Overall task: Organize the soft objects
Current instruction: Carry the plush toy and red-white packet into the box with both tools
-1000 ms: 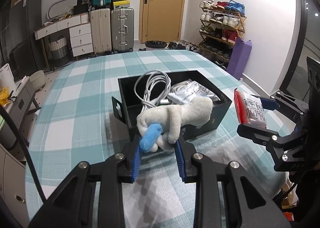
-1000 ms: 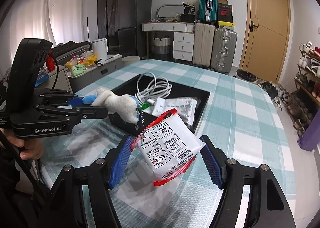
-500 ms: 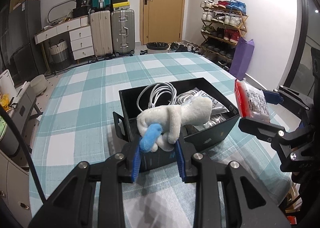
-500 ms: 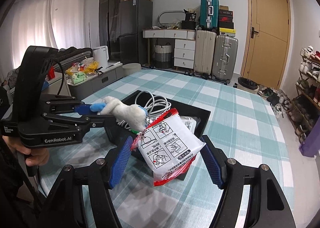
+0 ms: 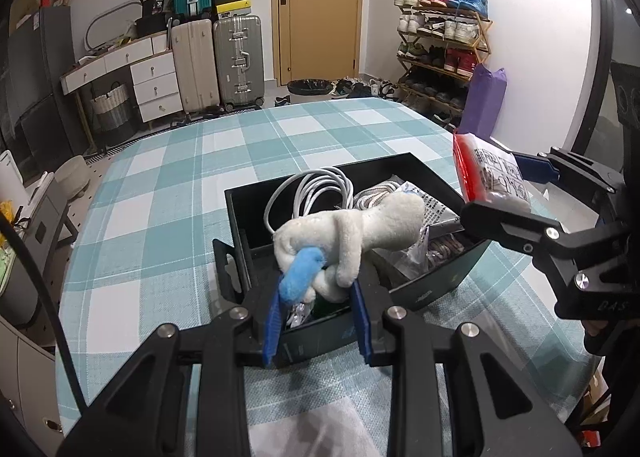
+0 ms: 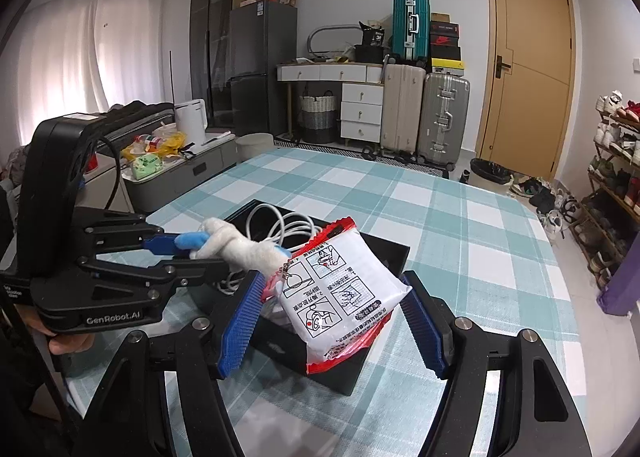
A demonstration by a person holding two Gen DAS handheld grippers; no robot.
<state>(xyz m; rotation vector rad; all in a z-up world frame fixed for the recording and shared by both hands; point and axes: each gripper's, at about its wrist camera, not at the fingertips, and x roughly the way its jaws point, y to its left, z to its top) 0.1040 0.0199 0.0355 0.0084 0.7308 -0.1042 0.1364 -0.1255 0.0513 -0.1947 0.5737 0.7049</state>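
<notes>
My left gripper (image 5: pixel 316 291) is shut on a white plush toy (image 5: pixel 352 229) with a blue end, held just above the near-left corner of a black box (image 5: pixel 424 297). From the right wrist view the same left gripper (image 6: pixel 200 253) and plush toy (image 6: pixel 244 251) hang over the box's left side. My right gripper (image 6: pixel 332 289) is shut on a red and white printed packet (image 6: pixel 344 293), which it holds over the box (image 6: pixel 344 375). The packet (image 5: pixel 488 177) also shows at the right of the left wrist view.
Inside the box lie a coiled white cable (image 5: pixel 308 193) and crinkled plastic bags (image 5: pixel 424 253). The box sits on a round table with a teal checked cloth (image 5: pixel 168 193). Suitcases (image 5: pixel 236 57), drawers and a shoe rack (image 5: pixel 440 45) stand along the walls.
Both grippers have moved forward with their loads. The plush toy and the packet now hang over the box, which sits closer and lower in both views.
</notes>
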